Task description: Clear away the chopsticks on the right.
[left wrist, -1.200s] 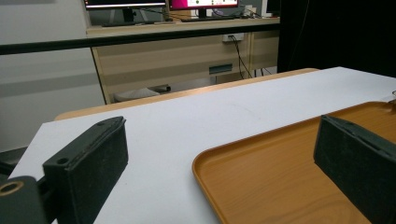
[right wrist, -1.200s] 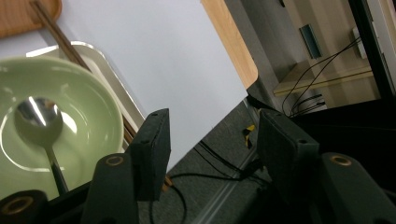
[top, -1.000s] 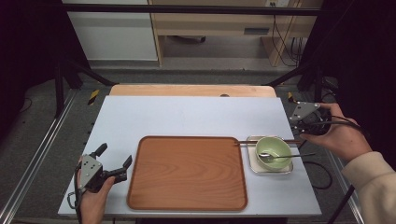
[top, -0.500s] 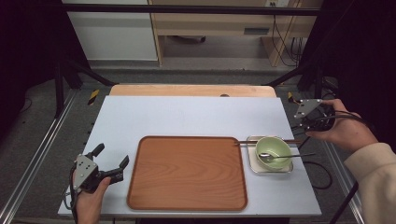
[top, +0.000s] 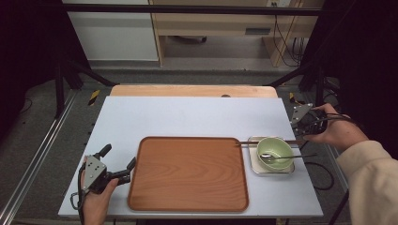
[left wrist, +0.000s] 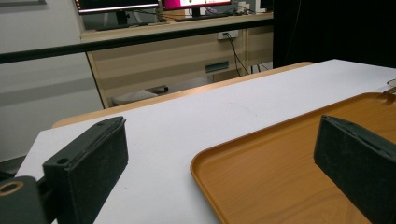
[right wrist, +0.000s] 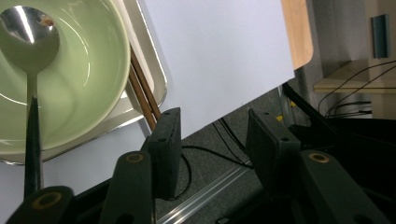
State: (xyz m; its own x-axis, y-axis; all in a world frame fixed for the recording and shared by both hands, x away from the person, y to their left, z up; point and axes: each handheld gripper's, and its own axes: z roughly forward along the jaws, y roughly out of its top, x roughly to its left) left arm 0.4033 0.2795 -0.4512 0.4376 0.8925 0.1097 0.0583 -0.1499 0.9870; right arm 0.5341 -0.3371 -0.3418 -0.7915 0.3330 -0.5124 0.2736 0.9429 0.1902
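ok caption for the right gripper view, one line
Open right gripper nears brown chopsticks beside a green bowl holding a spoon.

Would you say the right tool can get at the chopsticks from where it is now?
Probably yes: the right tool, jaws apart with nothing between them, is beside the chopsticks' near ends, which jut past the small metal tray with nothing in between.

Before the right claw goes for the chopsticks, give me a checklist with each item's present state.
1. Right claw open, nothing between its pads: ok; its jaws have just been closing.
2. Chopsticks reachable: ok, they lie across the small metal tray's far rim, ends past the table edge.
3. Claw lined up on the chopsticks: not ok, they end beside the left pad, not between the jaws.
4. Green bowl steady: ok, upright in the small tray.
5. Spoon clear of the grasp: cannot tell, its handle points toward the claw.
6. Wooden tray free: ok.
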